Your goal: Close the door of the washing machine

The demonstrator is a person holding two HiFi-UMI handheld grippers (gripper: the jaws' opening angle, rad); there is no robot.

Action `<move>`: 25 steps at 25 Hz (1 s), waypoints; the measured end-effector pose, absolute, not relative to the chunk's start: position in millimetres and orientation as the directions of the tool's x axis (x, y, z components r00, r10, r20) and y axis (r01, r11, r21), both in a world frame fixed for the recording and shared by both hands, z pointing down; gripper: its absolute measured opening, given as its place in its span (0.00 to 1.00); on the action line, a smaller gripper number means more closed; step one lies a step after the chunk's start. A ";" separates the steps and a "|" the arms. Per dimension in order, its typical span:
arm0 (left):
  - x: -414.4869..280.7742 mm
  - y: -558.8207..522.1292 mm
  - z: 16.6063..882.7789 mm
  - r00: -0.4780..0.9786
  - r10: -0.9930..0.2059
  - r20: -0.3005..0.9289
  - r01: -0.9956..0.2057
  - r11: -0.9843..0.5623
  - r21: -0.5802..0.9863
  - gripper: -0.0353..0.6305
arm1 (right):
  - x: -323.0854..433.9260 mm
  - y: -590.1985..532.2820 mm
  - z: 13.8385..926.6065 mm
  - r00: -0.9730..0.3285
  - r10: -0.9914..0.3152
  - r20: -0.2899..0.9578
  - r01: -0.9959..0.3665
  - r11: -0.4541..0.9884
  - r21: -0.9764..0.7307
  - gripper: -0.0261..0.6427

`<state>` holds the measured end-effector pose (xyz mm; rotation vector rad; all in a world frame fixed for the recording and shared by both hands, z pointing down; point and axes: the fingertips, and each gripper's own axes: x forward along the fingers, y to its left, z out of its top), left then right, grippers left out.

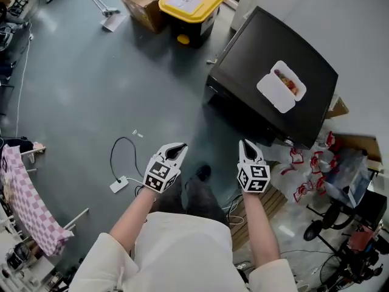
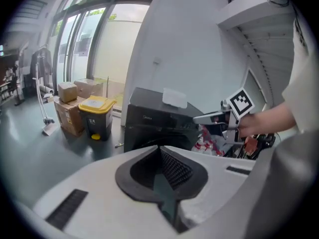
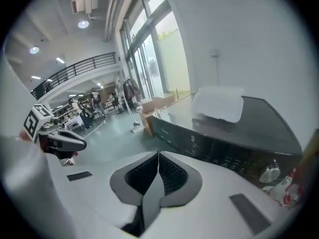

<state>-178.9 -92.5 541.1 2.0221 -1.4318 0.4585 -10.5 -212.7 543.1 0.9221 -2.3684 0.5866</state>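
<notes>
Washing machine point(image 1: 246, 56) is a big black box w/ a flat, shiny top. It stands on the grey floor point(image 1: 79, 84), by the white wall, up and to the right of me in the head view. Its front is dark. I see no door sticking out from it, but I can't tell for sure if the door is shut all the way.

Next biggest: a black bin w/ a bright yellow lid point(image 1: 189, 5) and brown cardboard boxes point(image 1: 141, 5), further off on the floor. Both are well away from the washer.

A small white tub point(image 1: 281, 87) w/ round corners sits on the washer top, near its right edge. Looks like thin plastic.

My left gripper point(image 1: 177, 148) and right gripper point(image 1: 246, 145) are the smallest bits: white shells, black bumpy pads. Both have jaws pressed together w/ nothing in them. They hang in front of my body and touch nothing.

I think the push on the door is not happening right now. If the door is still open, I'd need to bend low to the front and push it flat till it clicks.
</notes>
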 end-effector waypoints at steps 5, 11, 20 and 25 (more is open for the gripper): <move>-156.6 -97.2 461.9 0.390 -0.754 0.529 -0.917 -0.267 0.297 0.07 | 9.8 -193.3 466.6 -0.673 -0.495 0.549 -0.684 0.698 -0.211 0.09; -133.6 -87.0 384.1 0.398 -0.790 0.466 -0.916 -0.318 0.245 0.07 | 32.4 -165.5 389.7 -0.715 -0.512 0.476 -0.646 0.744 -0.170 0.09; -139.0 -63.3 306.8 0.407 -0.828 0.386 -0.913 -0.360 0.190 0.07 | 49.0 -139.9 305.0 -0.726 -0.552 0.411 -0.639 0.762 -0.105 0.09; -159.8 -65.8 267.3 0.418 -0.841 0.343 -0.908 -0.402 0.120 0.07 | 47.7 -131.6 267.0 -0.712 -0.600 0.364 -0.668 0.739 -0.088 0.09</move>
